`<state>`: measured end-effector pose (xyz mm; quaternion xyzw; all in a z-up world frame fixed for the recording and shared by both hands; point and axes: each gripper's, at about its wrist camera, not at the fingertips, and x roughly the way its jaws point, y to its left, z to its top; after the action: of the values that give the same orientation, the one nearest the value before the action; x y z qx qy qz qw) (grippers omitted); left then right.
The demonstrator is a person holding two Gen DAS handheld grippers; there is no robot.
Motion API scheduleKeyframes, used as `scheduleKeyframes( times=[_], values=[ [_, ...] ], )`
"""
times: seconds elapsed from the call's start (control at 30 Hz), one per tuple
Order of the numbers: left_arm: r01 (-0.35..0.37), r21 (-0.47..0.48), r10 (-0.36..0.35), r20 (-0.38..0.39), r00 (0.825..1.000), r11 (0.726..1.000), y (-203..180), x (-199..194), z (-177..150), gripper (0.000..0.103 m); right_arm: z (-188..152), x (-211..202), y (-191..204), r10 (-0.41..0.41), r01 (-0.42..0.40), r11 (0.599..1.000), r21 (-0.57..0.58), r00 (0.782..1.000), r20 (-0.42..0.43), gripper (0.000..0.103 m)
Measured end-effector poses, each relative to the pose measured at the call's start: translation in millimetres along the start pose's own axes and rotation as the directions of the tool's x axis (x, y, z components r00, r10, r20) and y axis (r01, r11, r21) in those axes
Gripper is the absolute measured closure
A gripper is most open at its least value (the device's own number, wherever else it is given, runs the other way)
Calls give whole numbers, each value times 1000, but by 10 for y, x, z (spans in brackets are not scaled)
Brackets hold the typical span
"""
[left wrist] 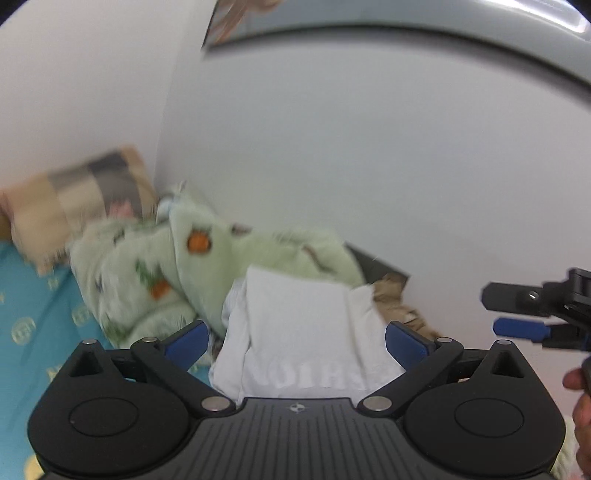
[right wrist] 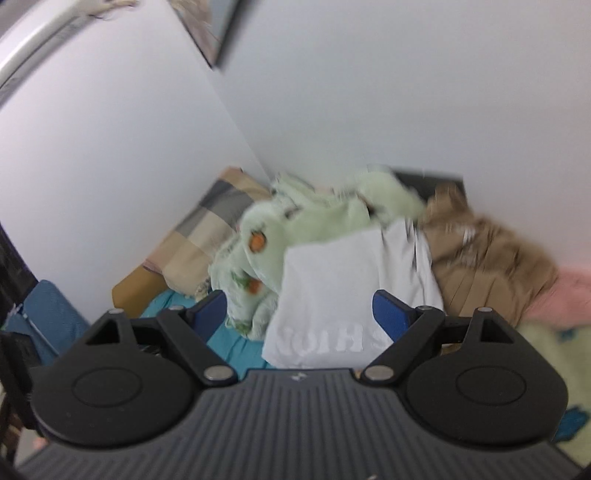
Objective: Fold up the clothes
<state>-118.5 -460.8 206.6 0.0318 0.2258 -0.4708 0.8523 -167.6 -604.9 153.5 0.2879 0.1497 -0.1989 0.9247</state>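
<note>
Two spread grippers, folded white shirt (left wrist: 303, 332)

Plain white walls (right wrist: 369, 92) meet in a corner behind a bed with a teal sheet (left wrist: 33, 314).

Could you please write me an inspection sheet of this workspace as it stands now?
Surface: bed with teal patterned sheet.
Job's things: folded white garment with pale lettering, lying ahead of both grippers.
Clutter: light green blanket bunched behind the garment; checked pillow in the corner; tan fabric and pink fabric to the right.
Grippers: left gripper open, empty; right gripper open, empty.
Cables: nothing seen.
Surroundings: white walls; framed picture up high, blurred.
</note>
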Motion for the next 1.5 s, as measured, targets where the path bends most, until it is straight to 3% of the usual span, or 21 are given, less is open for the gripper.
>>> scheduleKeyframes(
  times=[0.17,0.37,0.67,0.77,0.9,1.5],
  values=[
    [-4,50,1,73,997,999,-355,-819,-17,0,-127,-533,283,13,-8,998,-67,997,71,15],
    [-70,60,61,129,990,996,-374,-1314,-381,0,-573,-904,565,26,1,985,-170,988,155,15],
    [-177,47,162,227,960,983,-311,-1912,-974,0,-1373,-959,750,30,35,965,-259,970,242,15],
    [-188,20,177,255,951,982,-262,-2034,-1181,0,-1600,-932,775,18,59,958,-280,963,268,15],
    [-169,6,161,258,953,986,-202,-2088,-1354,0,-1785,-889,744,2,82,960,-268,955,297,16],
    [-186,-2,181,230,956,983,-130,-1987,-1407,0,-1897,-655,811,-34,125,942,-310,958,285,16]
  ],
)
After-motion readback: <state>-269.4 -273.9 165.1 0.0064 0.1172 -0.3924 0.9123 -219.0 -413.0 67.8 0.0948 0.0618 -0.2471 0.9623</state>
